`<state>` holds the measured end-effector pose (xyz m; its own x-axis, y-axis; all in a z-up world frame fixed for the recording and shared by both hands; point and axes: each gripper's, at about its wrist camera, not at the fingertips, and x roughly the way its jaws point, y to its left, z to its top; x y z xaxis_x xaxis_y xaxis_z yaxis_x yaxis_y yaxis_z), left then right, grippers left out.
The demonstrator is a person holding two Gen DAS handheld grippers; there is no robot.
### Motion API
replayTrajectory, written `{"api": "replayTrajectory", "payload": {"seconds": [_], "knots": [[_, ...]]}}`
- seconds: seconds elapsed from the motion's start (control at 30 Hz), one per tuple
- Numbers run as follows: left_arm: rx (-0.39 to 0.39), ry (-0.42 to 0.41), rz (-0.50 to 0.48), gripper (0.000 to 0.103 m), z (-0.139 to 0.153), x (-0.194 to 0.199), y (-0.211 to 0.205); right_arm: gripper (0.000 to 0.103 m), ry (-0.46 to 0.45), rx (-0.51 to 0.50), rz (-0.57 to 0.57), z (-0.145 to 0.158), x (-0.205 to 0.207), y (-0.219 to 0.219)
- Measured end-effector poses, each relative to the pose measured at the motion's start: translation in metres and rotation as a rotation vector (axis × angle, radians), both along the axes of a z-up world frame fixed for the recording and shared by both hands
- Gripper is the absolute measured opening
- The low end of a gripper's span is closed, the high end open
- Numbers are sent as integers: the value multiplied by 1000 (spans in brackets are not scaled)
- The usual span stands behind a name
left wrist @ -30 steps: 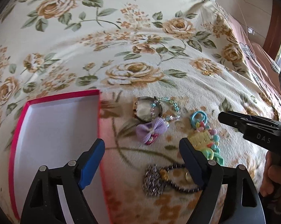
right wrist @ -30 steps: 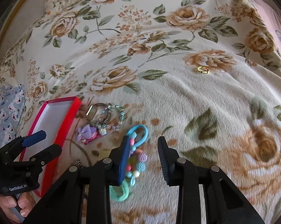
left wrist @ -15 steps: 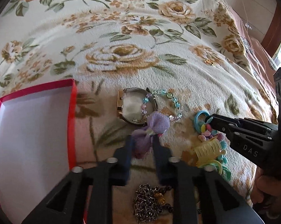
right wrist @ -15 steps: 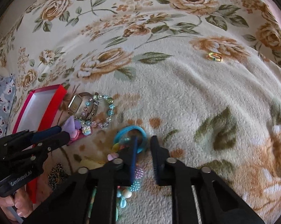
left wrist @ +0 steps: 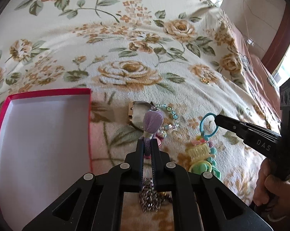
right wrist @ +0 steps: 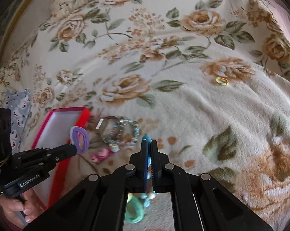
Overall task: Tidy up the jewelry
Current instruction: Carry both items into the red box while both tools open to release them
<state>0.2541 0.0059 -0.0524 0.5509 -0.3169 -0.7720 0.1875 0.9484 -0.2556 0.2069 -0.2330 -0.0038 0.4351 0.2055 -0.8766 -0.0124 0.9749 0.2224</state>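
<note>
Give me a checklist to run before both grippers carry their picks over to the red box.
1. Left gripper shut on the purple bow: ok.
2. Bow lifted off the blanket: ok, seen raised in the right wrist view.
3. Right gripper shut on the blue ring of the pastel charm bunch: ok.
4. Charm bunch fully off the blanket: cannot tell.
5. Red box open, floor bare: ok.
6. Beaded bracelet free of the bow: cannot tell.

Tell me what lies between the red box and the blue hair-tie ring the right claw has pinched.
In the left wrist view, between the red box and the blue ring lie a watch, a beaded bracelet, and the purple bow clip held by the left claw.
</note>
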Motion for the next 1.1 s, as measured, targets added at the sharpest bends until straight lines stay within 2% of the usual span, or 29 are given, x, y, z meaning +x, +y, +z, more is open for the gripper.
{"api": "replayTrajectory", "payload": {"seconds": [0.23,0.47,0.8,0.97,1.1], "knots": [[-23,-17,54,6,16,-27,31,2,-24,40,38,9,-3,25],[-10,-24,134,6,26,-50,67,2,-32,92,93,15,3,58],[35,-8,232,6,33,-60,121,2,-11,163,233,5,22,141],[61,10,264,6,28,-46,137,2,12,183,297,-9,38,183],[82,21,283,6,20,-31,146,2,61,181,325,-39,56,208]]}}
